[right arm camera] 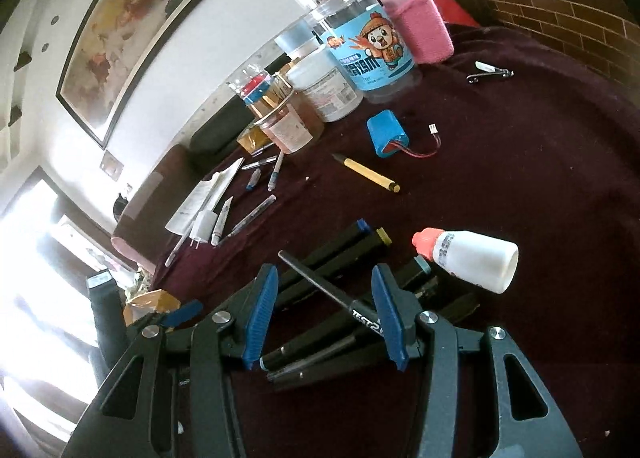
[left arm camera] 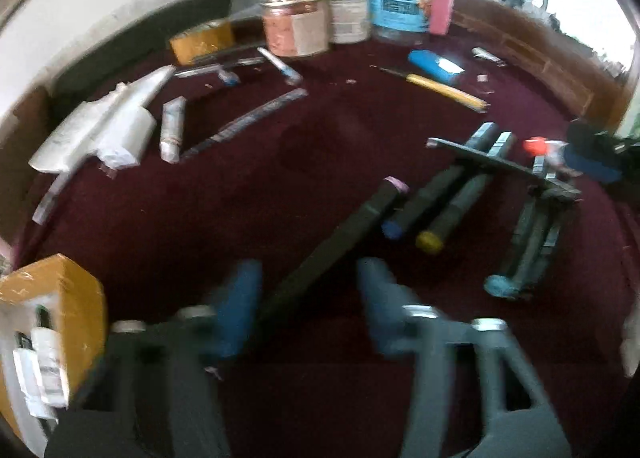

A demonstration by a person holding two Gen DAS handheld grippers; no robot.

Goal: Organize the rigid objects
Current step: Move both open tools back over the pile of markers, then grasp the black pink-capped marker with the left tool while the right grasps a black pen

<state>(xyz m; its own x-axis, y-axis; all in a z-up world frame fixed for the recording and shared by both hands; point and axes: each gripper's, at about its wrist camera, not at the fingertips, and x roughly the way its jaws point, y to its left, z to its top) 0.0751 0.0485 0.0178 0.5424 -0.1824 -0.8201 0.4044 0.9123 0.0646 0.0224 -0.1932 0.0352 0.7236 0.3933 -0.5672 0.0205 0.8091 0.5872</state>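
Several black markers lie grouped on the dark red cloth. In the left wrist view, a pink-capped marker (left arm camera: pixel 340 242) lies diagonally between my open left gripper's (left arm camera: pixel 308 278) blue fingers, beside a blue-capped marker (left arm camera: pixel 420 202) and a yellow-capped marker (left arm camera: pixel 452 214). A thin black pen (left arm camera: pixel 500 162) lies across them. In the right wrist view, my right gripper (right arm camera: pixel 326 290) is open above the marker pile (right arm camera: pixel 340 254), with the black pen (right arm camera: pixel 332 290) between its fingers, not gripped. A white bottle with a red cap (right arm camera: pixel 472 258) lies just right of it.
Jars and bottles (right arm camera: pixel 360 54) stand at the back. A blue battery pack (right arm camera: pixel 388 134), a yellow pen (right arm camera: pixel 368 172), nail clippers (right arm camera: pixel 488 72), loose pens and a white charger (right arm camera: pixel 204 226) lie around. A yellow box (left arm camera: pixel 52 322) sits left of my left gripper.
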